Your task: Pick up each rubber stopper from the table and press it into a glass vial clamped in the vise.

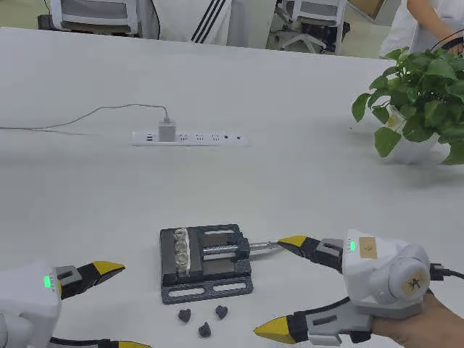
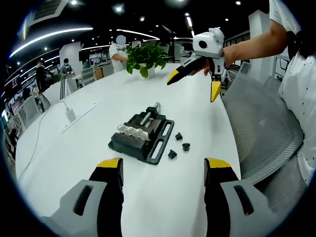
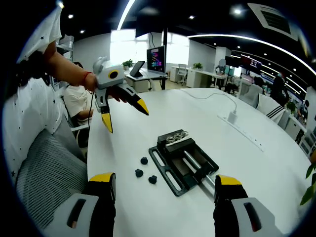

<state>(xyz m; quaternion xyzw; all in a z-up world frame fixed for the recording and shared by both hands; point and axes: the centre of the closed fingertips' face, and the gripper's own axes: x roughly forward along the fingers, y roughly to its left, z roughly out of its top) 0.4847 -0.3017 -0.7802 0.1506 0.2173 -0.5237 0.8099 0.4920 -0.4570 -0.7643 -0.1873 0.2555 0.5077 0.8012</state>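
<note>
Table: white, broad.
Plant: leafy, far right.
Right gripper: jaws spread wide, empty, just right of the vise, one tip near its screw.
Left gripper: jaws spread, empty, left of the vise.
Power strip: beyond the vise, one adapter plugged in.
Vise: dark, between the grippers.
Vials: glass, clamped in a row.
Stoppers: three, loose on the table just before the vise.

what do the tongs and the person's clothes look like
The left tongs and right tongs have white bodies, black jaws with pointed yellow tips and a green light. The right one has a tan label and a black cable. The person wears a white dotted top.
</note>
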